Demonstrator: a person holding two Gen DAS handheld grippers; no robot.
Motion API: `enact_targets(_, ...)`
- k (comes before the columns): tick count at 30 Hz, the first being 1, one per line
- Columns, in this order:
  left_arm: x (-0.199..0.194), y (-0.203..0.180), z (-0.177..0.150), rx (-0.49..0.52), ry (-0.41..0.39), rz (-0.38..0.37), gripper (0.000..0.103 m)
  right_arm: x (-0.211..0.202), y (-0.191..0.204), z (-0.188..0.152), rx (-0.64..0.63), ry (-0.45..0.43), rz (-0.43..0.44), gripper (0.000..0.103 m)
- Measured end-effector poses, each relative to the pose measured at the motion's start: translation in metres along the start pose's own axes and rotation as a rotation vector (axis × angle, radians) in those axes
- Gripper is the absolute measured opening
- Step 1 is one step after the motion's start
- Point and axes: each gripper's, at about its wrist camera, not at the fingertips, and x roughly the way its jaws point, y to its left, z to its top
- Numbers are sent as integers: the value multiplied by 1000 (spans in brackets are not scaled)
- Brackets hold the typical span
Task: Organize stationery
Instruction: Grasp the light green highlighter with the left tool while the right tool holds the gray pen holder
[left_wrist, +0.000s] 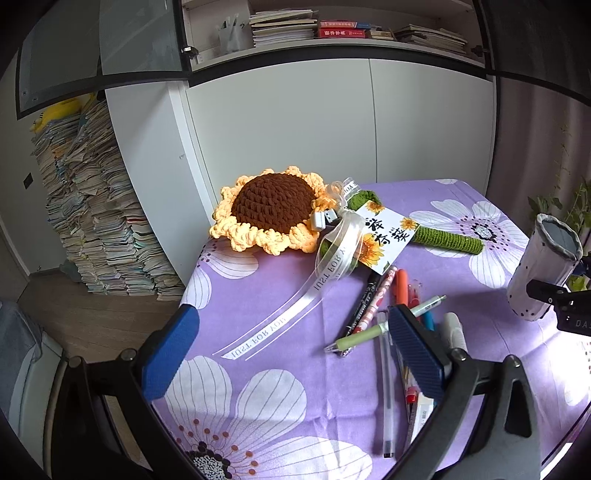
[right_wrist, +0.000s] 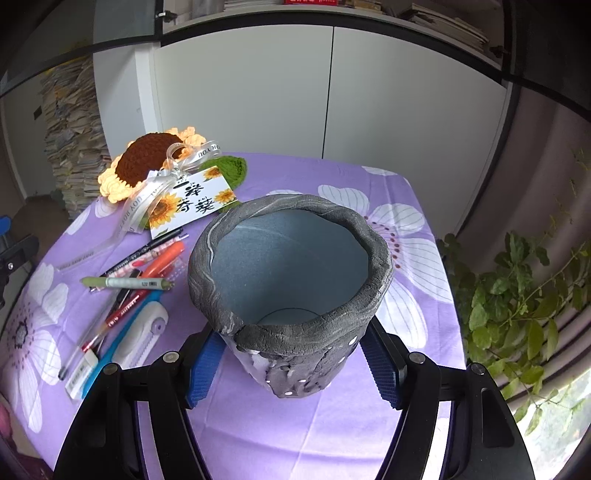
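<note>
While the left wrist view looks down over the purple flowered tablecloth, the left gripper hangs with its blue fingers spread wide and nothing between them, just short of the scattered pens lying beside a crocheted sunflower and its gift card. Off to the right, the pen holder is lifted and tilted in the other tool's hold. White cabinet doors, a shelf of books and a tall stack of papers fill the room behind.

From the right wrist view, the right gripper clamps the grey pen holder by its lower body, mouth open and empty. The pens and an eraser lie to its left on the cloth; a leafy plant stands by the window. The step in hand looks like readying the holder; next, I judge, the free gripper must close on a single pen and feed it in.
</note>
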Motion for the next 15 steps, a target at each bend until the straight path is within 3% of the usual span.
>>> enact_targets(6, -6, -24, -1, 65, 25, -35, 102, -2, -8, -22, -27, 21, 58, 72)
enact_targets(15, -10, -45, 2, 162, 29, -47, 102, 3, -10, -26, -29, -59, 117, 72)
